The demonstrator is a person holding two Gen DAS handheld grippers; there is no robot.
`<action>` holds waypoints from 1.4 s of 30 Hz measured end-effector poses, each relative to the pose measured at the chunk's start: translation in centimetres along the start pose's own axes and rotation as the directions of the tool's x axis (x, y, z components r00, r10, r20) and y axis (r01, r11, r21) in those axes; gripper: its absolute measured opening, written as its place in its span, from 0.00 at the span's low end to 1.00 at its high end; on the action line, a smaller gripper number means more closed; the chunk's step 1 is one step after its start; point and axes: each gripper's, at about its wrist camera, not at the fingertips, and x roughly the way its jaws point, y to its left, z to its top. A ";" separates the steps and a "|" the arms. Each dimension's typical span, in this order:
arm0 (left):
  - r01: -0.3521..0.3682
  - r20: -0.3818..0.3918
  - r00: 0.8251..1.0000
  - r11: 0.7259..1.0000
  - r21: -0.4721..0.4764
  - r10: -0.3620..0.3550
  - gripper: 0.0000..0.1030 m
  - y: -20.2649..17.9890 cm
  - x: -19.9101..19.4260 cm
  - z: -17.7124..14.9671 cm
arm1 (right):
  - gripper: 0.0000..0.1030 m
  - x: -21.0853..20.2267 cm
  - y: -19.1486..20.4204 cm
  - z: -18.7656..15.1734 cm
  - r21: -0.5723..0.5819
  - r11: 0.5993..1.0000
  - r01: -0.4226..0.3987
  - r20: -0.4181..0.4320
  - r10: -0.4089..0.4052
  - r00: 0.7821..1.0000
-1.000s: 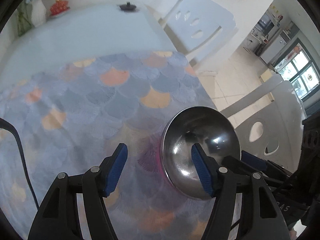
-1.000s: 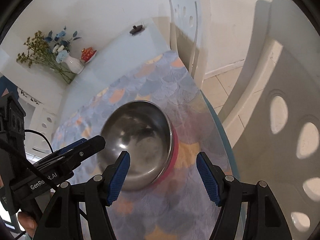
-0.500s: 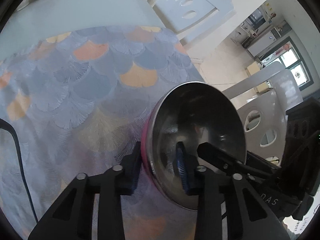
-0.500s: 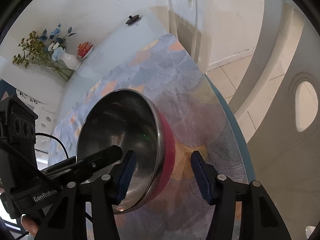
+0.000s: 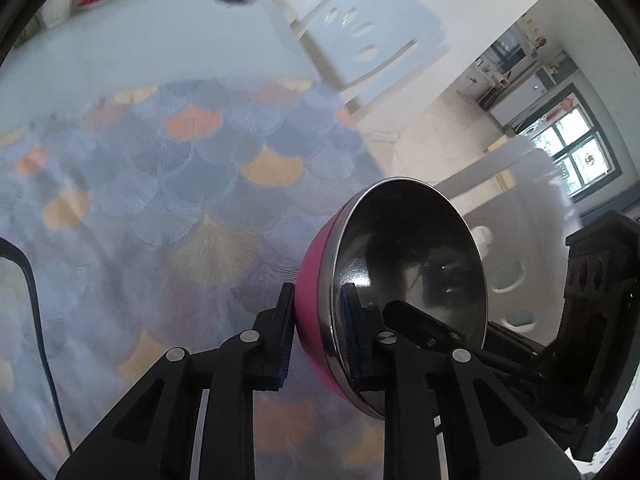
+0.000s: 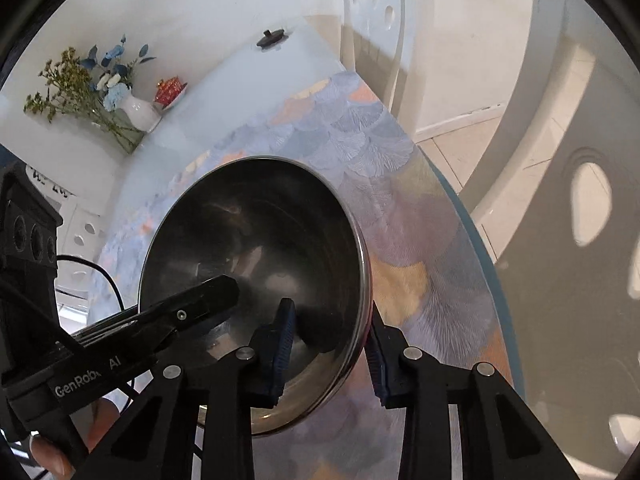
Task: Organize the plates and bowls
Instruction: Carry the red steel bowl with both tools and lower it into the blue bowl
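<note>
A steel bowl with a pink outside (image 5: pixel 404 276) is tilted up off the patterned tablecloth (image 5: pixel 168 184). My left gripper (image 5: pixel 318 332) is shut on its near rim, one pad outside on the pink wall, one inside. My right gripper (image 6: pixel 330 344) straddles the opposite rim of the same bowl (image 6: pixel 256 248), one pad inside, one outside, jaws closed onto the wall. Each gripper's finger shows inside the bowl in the other view.
White chairs stand at the table's far edge (image 5: pixel 372 40) and right side (image 6: pixel 568 216). A vase of flowers (image 6: pixel 132 108), a red dish (image 6: pixel 170 88) and a small dark lid (image 6: pixel 272 38) sit at the table's far end. A black cable (image 5: pixel 36 304) hangs at left.
Both grippers closed onto the bowl's rim from opposite sides. The bowl, flat on the cloth a second ago, is now tipped up and lifted.
</note>
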 end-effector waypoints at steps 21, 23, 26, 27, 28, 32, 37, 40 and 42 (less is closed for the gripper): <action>-0.162 0.322 0.935 0.987 0.009 0.151 0.16 -8.3 -26.8 -10.8 | 0.32 -21.5 13.8 -8.7 -0.179 0.982 -0.064 0.134 0.089 0.987; -0.192 0.307 0.934 0.981 -0.003 0.184 0.16 -7.7 -26.5 -12.4 | 0.32 -21.1 14.5 -10.2 -0.208 0.975 -0.078 0.095 0.100 0.990; -0.211 0.256 0.944 0.977 -0.017 0.208 0.16 -6.4 -25.3 -14.5 | 0.32 -19.7 14.8 -12.5 -0.243 0.965 -0.093 0.031 0.104 0.994; -0.216 0.236 0.947 0.976 -0.026 0.216 0.16 -6.0 -24.7 -15.2 | 0.32 -19.0 14.6 -13.2 -0.252 0.963 -0.095 0.007 0.100 0.995; -0.224 0.220 0.949 0.974 -0.035 0.226 0.16 -5.5 -24.2 -15.9 | 0.32 -18.1 14.4 -14.0 -0.258 0.961 -0.097 -0.022 0.094 0.995; -0.230 0.137 0.960 0.967 -0.107 0.243 0.16 -3.3 -21.7 -19.5 | 0.32 -14.8 13.7 -16.8 -0.288 0.954 -0.083 -0.145 0.042 0.989; -0.200 0.074 0.974 0.964 -0.175 0.216 0.16 -1.2 -19.3 -22.4 | 0.32 -11.9 12.4 -19.7 -0.300 0.952 -0.065 -0.239 -0.009 0.971; -0.190 0.059 0.977 0.963 -0.193 0.205 0.16 -0.6 -18.2 -23.8 | 0.32 -10.5 11.8 -20.6 -0.308 0.950 -0.056 -0.273 -0.032 0.962; -0.188 0.051 0.978 0.958 -0.216 0.203 0.16 -0.4 -17.6 -24.6 | 0.32 -10.0 11.5 -21.2 -0.315 0.948 -0.041 -0.274 -0.049 0.961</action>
